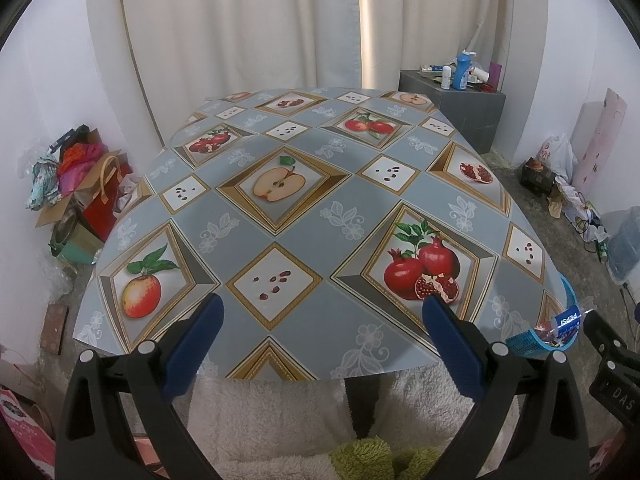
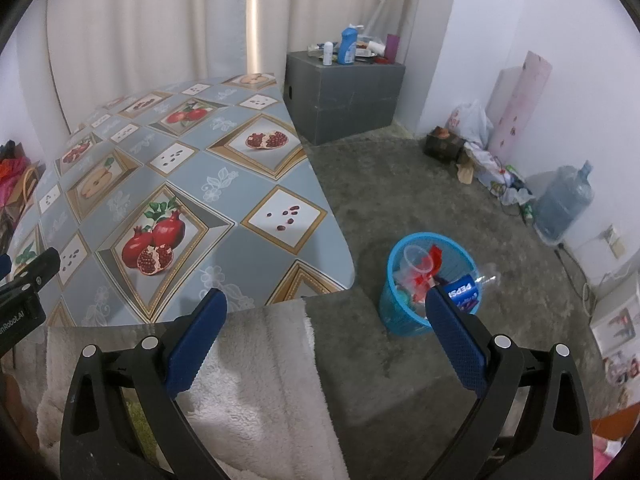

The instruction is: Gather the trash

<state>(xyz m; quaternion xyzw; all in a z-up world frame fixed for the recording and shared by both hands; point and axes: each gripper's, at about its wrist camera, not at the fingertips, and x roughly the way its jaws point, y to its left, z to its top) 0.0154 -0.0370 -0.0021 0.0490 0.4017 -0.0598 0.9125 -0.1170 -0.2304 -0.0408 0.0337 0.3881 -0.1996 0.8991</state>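
1. Pale curtains (image 1: 240,28) hang behind a table (image 1: 248,236) covered with a grey-blue cloth printed with apples, pomegranates and seeds; white walls close the room on both sides.
2. Against the left wall sits a heap of bags and boxes (image 1: 80,184), among them a red bag with tan handles; it lies on the floor beside the table's left edge.
3. At the near edge of the table hangs a white fleecy towel (image 2: 256,380); the left gripper (image 1: 322,320) hovers above that edge, its blue-padded fingers (image 1: 196,344) spread wide with nothing between them.
4. Right of it, the right gripper (image 2: 326,316) is also spread wide and holds nothing; it points past the table's near right corner toward the grey floor (image 2: 400,184).
5. On the floor just beside that corner stands a blue basket (image 2: 404,312); in it lie a clear plastic cup (image 2: 416,262), a red wrapper (image 2: 430,270) and a Pepsi bottle (image 2: 466,292) that leans over the rim.
6. Further back a grey cabinet (image 2: 348,96) stands near the curtains, carrying a blue bottle (image 2: 347,46) and small toiletries.
7. Along the right wall lie plastic bags (image 2: 472,124), a pink board (image 2: 520,104) propped upright and a big water jug (image 2: 564,204).
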